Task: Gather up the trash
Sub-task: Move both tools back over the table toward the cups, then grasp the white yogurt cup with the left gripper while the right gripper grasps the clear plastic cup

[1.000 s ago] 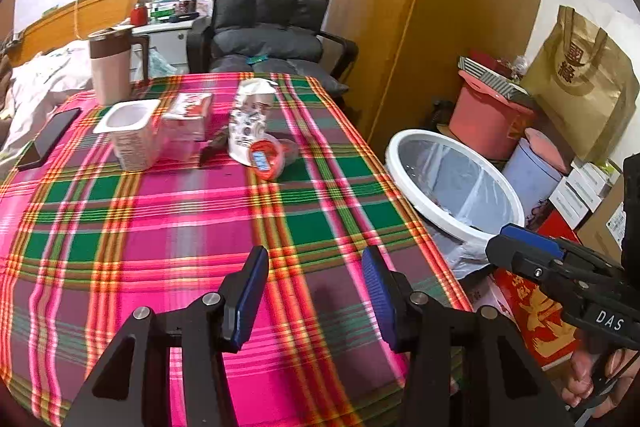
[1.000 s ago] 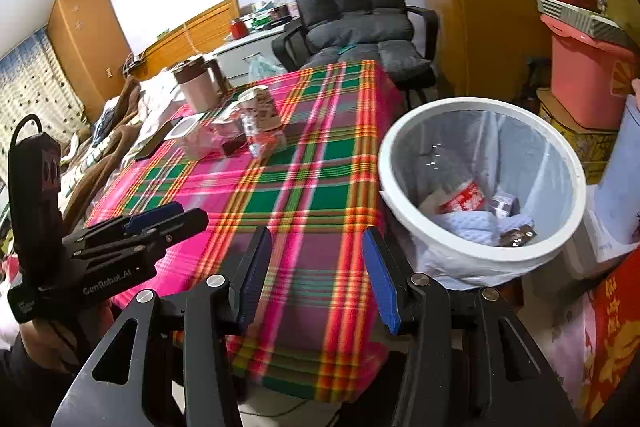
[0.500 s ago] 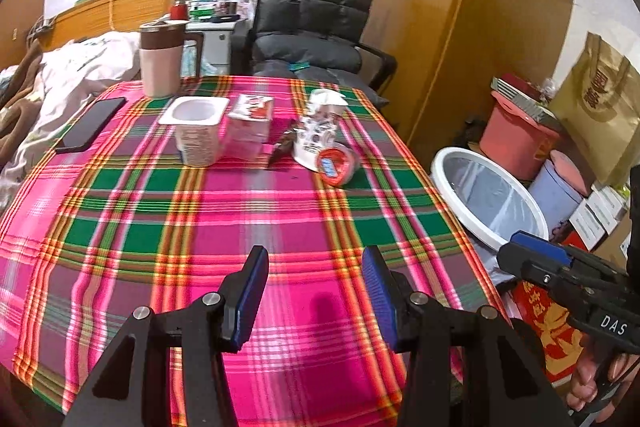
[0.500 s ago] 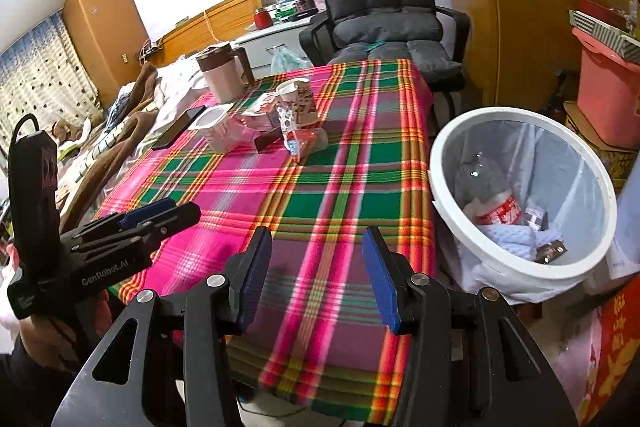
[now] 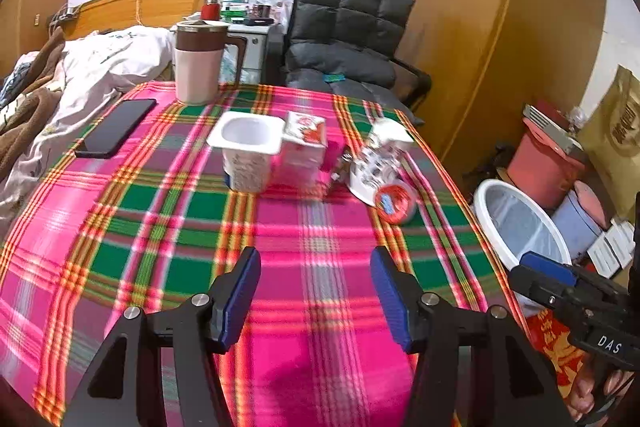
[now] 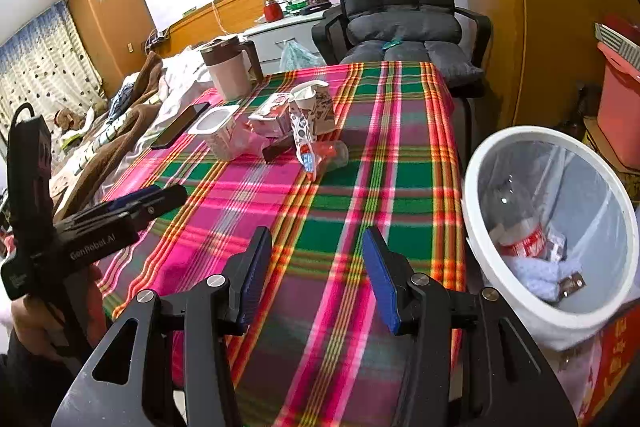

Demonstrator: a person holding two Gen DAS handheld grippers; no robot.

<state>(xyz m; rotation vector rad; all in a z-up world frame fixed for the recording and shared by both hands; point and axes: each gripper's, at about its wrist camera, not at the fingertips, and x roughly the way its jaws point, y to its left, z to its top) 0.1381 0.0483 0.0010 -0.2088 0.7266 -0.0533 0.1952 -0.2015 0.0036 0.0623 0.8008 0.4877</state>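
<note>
Left tongs [image 5: 315,293] opening, nothing between the blue pads, above plaid bench [image 5: 120,227]. Right tongs [image 6: 317,277] parted and empty, over the bench's near edge. Trash clustered mid-bench: white tub [image 5: 248,151] upright, carton [image 5: 304,143] touching it, crumpled paper cup [image 5: 378,157], red-lidded cup [image 5: 396,201] on its side. White bin [image 6: 548,223] beside the bench, bottle [image 6: 516,231] inside. Phone [image 5: 116,133] and jug [image 5: 198,61] behind.

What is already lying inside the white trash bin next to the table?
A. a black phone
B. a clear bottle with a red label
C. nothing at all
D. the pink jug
B. The right wrist view shows a clear bottle with a red label lying inside the white trash bin; the black phone and pink jug sit on the table.
</note>
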